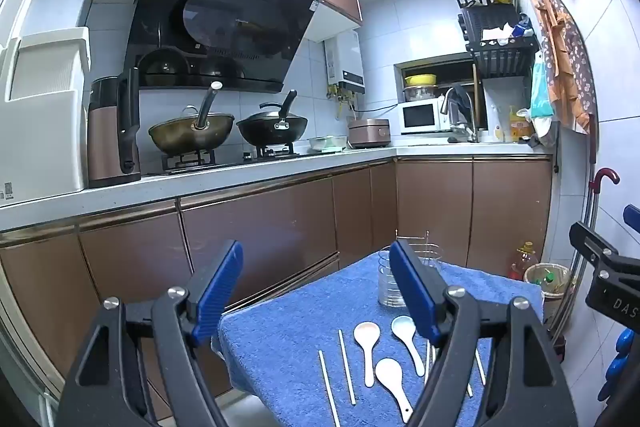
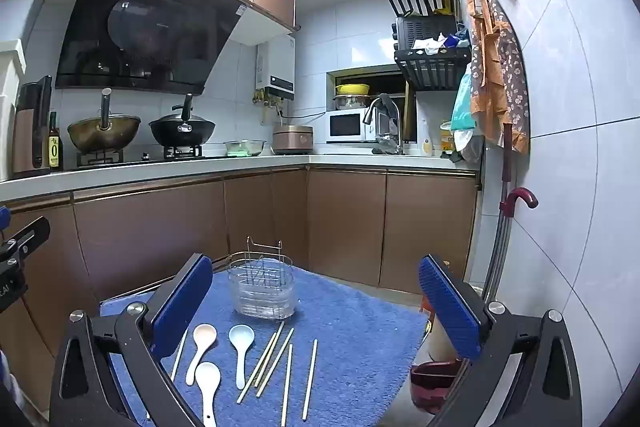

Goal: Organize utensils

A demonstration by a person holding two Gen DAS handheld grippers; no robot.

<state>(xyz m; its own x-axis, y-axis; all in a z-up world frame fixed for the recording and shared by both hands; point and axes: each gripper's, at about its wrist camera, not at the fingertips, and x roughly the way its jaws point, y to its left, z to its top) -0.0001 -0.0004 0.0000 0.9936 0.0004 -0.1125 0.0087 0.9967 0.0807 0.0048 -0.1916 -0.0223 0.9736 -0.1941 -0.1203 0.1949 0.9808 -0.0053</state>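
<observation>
left claw [image 1: 316,291] gaping wide, empty | right claw [image 2: 316,303] gaping wide, empty | 3 spoons [image 2: 241,351] and chopsticks [image 2: 276,359] lying loose on towel [image 2: 360,327] covering tabletop, near caddy [image 2: 262,287] | risk: thin chopsticks rolling or slipping from grip; light caddy tipping

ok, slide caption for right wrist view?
Open right hand-held gripper above three spoons and loose chopsticks on blue towel; holder empty.

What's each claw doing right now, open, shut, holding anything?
Left claw: open, holding nothing, above the blue towel.
Right claw: open, holding nothing, above the spoons and chopsticks.
</observation>
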